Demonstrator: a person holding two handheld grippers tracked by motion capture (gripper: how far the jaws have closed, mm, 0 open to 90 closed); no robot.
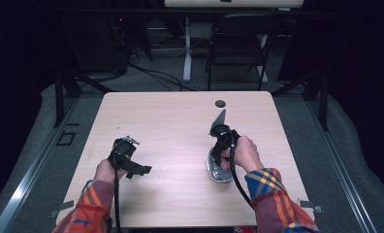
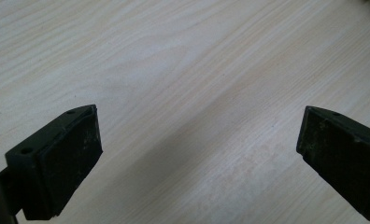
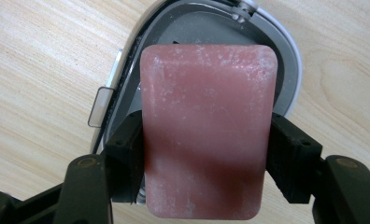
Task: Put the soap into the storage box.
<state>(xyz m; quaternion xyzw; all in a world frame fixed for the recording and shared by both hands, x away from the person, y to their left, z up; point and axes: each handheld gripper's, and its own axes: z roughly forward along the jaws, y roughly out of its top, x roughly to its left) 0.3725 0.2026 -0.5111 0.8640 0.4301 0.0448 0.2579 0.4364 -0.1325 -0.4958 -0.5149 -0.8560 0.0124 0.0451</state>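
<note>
Gripping: a pink soap bar [image 3: 206, 130] was clamped at its sides between the jaws of the right gripper [image 3: 206, 163].
Soap position: it was held directly above a grey oval soap dish [image 3: 286, 60] resting on the wooden table [image 1: 170, 121].
Dish location: it was seen under the right hand [image 1: 246, 153], at the table's near right.
Left gripper [image 2: 199, 154]: its jaws were spread wide apart over bare wood, with nothing held.
Left hand [image 1: 105, 170]: it was placed at the near left, well apart from the dish.
</note>
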